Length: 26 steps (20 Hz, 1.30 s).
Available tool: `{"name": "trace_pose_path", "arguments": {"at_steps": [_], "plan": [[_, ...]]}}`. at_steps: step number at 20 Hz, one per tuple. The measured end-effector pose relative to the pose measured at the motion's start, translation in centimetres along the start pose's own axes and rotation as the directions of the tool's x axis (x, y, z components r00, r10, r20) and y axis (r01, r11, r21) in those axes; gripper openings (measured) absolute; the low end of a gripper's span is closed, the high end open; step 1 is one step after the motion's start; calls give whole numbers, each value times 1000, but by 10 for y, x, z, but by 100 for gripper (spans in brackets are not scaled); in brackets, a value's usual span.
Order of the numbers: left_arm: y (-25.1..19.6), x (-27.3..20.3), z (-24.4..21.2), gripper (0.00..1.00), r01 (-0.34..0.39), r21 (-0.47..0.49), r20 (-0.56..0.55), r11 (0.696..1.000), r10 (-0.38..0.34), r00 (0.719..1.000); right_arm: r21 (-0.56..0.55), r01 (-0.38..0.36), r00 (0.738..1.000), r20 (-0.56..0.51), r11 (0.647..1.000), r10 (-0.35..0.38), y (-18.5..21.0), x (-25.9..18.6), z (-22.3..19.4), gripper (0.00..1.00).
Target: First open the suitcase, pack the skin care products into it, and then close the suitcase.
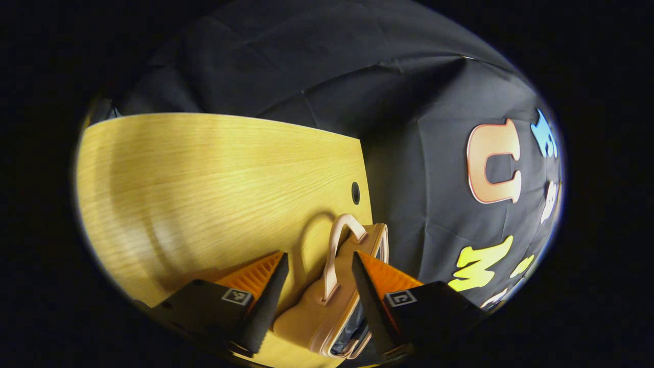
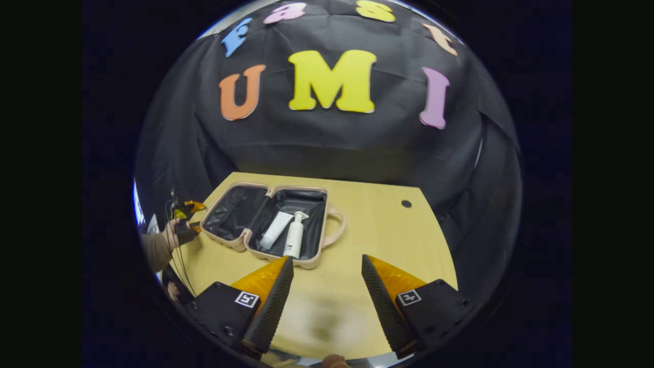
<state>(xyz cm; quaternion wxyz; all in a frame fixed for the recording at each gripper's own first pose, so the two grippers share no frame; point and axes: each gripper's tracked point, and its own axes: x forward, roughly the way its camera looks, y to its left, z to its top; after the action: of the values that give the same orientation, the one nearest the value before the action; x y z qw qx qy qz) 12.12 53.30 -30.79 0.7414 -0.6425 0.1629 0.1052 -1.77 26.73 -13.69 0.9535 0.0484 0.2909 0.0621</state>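
In the right gripper view the pink suitcase (image 2: 312,263) lies open on the wooden table (image 2: 378,230), its black lining showing. A white tube (image 2: 276,230) and a white pump bottle (image 2: 295,237) lie in its right half, next to the handle (image 2: 337,227). My right gripper (image 2: 327,271) is open above the table, in front of the case, holding nothing. My left gripper (image 2: 188,209) is at the case's left edge, held by a hand (image 2: 171,237). In the left gripper view that gripper (image 1: 319,263) is open. The suitcase (image 1: 301,317), seen edge-on with its handle (image 1: 334,245), sits between the fingers.
A small dark hole (image 2: 406,203) marks the tabletop to the right of the case, also visible as the hole (image 1: 355,193) beyond the handle. Bare wood (image 1: 204,179) stretches to the left in the left gripper view. Black cloth walls close in behind the table.
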Motion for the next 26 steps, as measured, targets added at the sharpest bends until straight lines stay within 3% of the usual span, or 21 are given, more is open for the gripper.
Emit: {"name": "trace_pose_path", "arguments": {"at_steps": [2,3,5,6,7,11,14,16,18,21,24,26], "plan": [[7,4,-3,66,-10,-7,-15,1000,10,1000,15,37,999,3,999,-37,-16,-7,-3,80],[9,7,-6,51,-8,-16,-20,1000,8,1000,28,46,999,15,999,-47,-21,-8,2,79],[-2,7,-5,35,55,-83,-23,995,-58,998,43,67,997,42,997,-69,-30,-14,9,79],[-5,6,-5,37,79,-124,-18,989,-82,996,41,79,995,53,996,-82,-36,-17,11,79],[-6,7,-2,12,94,-150,-17,984,-98,995,35,92,993,68,995,-95,-42,-20,15,79],[-8,5,-1,6,113,-150,3,982,-114,994,44,152,978,135,987,-157,-76,-33,37,79],[-22,-2,2,3,86,-28,48,996,-84,995,41,197,960,197,980,-201,-104,-49,53,79],[-40,-12,3,3,53,114,81,992,-63,995,52,196,952,229,979,-203,-116,-58,60,79],[-68,-25,1,3,15,293,117,956,-51,992,69,187,949,245,980,-199,-128,-61,61,78],[-122,-44,-11,3,-25,527,175,849,-79,981,86,178,947,257,980,-194,-148,-61,60,77],[-177,-61,-36,3,-33,625,210,780,-128,969,115,156,948,261,981,-182,-169,-61,63,78],[-208,-70,-63,3,-47,707,224,706,-160,961,123,143,946,274,982,-172,-184,-61,65,79]]}}
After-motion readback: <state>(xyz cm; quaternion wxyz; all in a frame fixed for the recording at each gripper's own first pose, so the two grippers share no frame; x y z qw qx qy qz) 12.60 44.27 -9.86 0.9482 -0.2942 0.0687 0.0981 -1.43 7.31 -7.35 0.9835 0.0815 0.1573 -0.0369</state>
